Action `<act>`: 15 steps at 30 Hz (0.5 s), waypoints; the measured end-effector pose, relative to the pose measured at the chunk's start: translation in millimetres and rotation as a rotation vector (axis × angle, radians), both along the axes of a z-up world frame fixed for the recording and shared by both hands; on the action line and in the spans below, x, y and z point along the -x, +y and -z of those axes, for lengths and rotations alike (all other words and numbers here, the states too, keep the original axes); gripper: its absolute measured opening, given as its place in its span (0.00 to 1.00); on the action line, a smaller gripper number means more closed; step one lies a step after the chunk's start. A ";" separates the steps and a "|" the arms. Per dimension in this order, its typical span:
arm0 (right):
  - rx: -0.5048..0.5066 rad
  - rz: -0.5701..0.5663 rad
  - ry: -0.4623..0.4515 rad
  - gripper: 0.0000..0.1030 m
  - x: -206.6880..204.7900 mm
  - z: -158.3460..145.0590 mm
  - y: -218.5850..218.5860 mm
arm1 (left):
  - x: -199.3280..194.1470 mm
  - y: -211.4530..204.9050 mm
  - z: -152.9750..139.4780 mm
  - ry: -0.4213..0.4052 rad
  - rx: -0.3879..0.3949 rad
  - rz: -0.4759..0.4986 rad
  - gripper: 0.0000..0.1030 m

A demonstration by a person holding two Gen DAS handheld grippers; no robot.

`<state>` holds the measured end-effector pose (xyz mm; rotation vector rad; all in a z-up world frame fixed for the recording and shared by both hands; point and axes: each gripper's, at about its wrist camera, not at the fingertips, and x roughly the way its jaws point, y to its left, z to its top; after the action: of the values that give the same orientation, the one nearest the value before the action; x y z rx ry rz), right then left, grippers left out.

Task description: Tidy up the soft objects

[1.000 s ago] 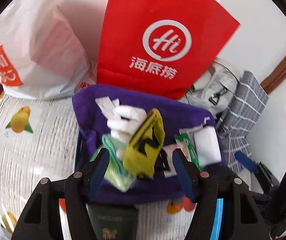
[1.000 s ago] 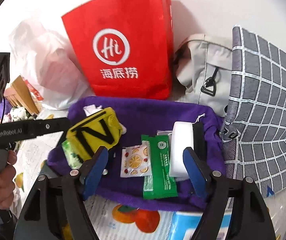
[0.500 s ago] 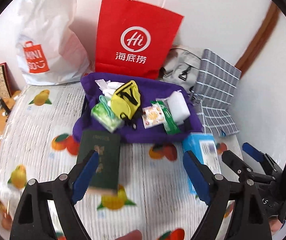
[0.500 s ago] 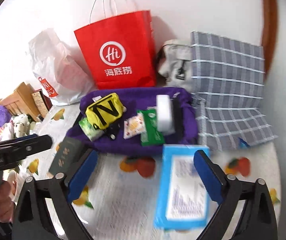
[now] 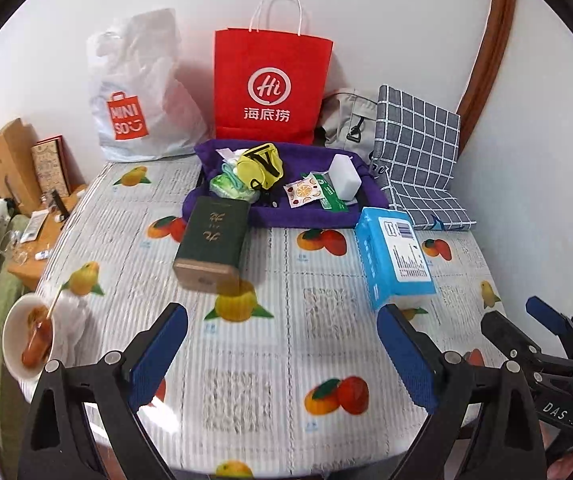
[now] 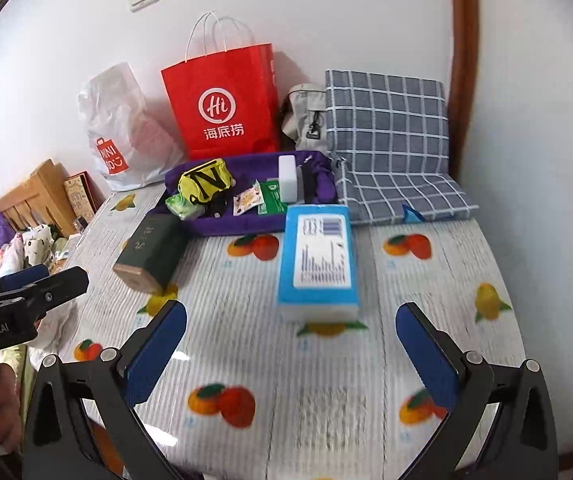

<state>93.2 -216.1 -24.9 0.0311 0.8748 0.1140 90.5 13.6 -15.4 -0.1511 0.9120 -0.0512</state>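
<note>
The purple fabric tray [image 5: 246, 216], soft-walled and shallow, sits at the far end of the table, just in front of the red paper carrier bag [image 5: 272, 88] that stands upright against the wall. Inside it lie a yellow pouch with a black letter N [image 6: 204, 180], resting partly on a green-and-white tissue packet [image 5: 230, 186] at the left, then a small flat sachet printed with orange slices [image 5: 301, 192], a green flat sachet [image 5: 328, 196] and a white rectangular block [image 5: 344, 176] at the right. A dark green box with gold lettering [image 5: 212, 240] lies on the table, its far end touching or overlapping the tray's near left wall; a light blue pack with a white printed label [image 6: 318, 256] lies by the tray's near right corner. A white plastic shopping bag [image 5: 138, 92] stands left of the red bag, a grey canvas bag [image 5: 346, 120] and a grey checked cushion [image 5: 418, 152] to its right. The fruit-printed tablecloth [image 5: 286, 360] covers the table, and a white bowl with a skewered sausage [image 5: 30, 340] sits at its left edge. Both tools hang over the near, bare part of the cloth, well apart from the tray: the left gripper [image 5: 282, 352] and the right gripper [image 6: 290, 352] have just been opening, and their blue-padded jaws stand wide apart with nothing between them.
</note>
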 end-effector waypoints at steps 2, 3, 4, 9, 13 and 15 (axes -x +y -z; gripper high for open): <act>0.002 0.003 0.002 1.00 12.5 -3.1 -3.0 | 12.2 -2.0 -4.7 -0.016 0.011 0.000 0.93; 0.000 0.003 -0.002 1.00 19.5 -5.5 -4.9 | 19.9 -3.6 -8.5 -0.028 0.012 0.004 0.93; -0.003 0.003 -0.008 1.00 24.7 -7.6 -6.7 | 24.7 -5.8 -10.7 -0.035 0.009 0.006 0.93; 0.027 0.020 -0.041 1.00 49.4 -18.0 -11.5 | 52.2 -13.3 -22.1 -0.089 -0.063 -0.014 0.93; 0.033 0.017 -0.061 1.00 61.7 -24.7 -12.4 | 63.9 -14.6 -27.2 -0.105 -0.091 -0.017 0.93; 0.033 0.018 -0.067 1.00 65.6 -26.6 -13.0 | 67.8 -15.1 -29.2 -0.110 -0.091 -0.012 0.93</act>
<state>27.6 -229.2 1.7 0.0043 0.8091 0.0830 22.7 -1.4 13.8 -0.0689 0.8015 -0.0065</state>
